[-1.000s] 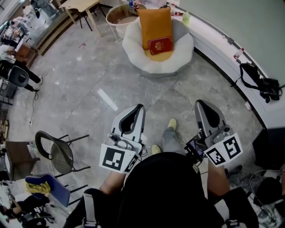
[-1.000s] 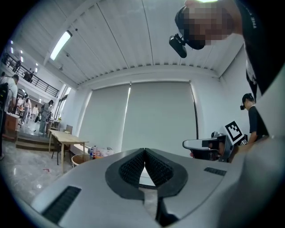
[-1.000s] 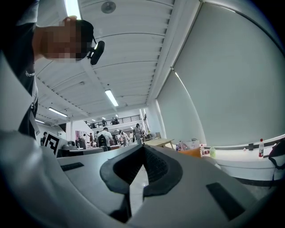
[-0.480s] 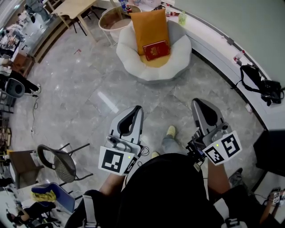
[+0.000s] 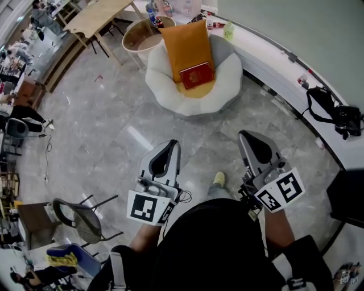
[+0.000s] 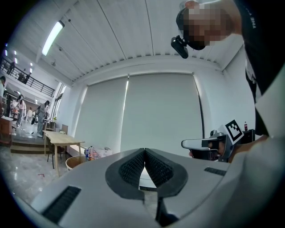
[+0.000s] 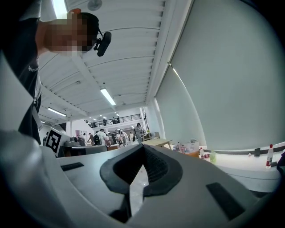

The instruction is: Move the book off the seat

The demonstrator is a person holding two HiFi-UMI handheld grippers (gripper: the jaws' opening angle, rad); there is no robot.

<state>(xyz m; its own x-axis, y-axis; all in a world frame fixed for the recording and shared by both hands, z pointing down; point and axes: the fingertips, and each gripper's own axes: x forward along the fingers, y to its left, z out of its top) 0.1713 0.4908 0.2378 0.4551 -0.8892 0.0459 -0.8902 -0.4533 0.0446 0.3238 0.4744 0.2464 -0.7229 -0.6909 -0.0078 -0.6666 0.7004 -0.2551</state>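
Grey marbled floor tiles (image 5: 108, 113) fill the middle of the head view, with a curved white counter (image 5: 273, 59) along the right edge and a wooden table (image 5: 102, 14) at the upper left. Ahead of me stands a round white seat (image 5: 162, 85). An orange cushion (image 5: 186, 42) leans on its back and runs down onto the sitting surface. The red book (image 5: 197, 75) lies flat and closed on the lower part of that cushion, cover up, slightly skewed, inside the seat's rim. A round tub-like side table (image 5: 138, 37) stands just beside the seat on its left, and a green bottle (image 5: 229, 29) sits on the counter behind it. A black bag (image 5: 335, 113) rests further along the counter. A mesh-backed chair (image 5: 77, 216) stands at my lower left. My left gripper (image 5: 169, 143) and right gripper (image 5: 244, 135) are held side by side over the floor, both aimed toward the seat and well apart from it, with my shoe (image 5: 219, 179) on the tiles between them. Jaw state, left gripper view – the ribbed pads (image 6: 132, 168) meet at the tips with nothing gripped. Jaw state, right gripper view – the tips are likewise pressed together and carry nothing. Neither gripper touches the book.
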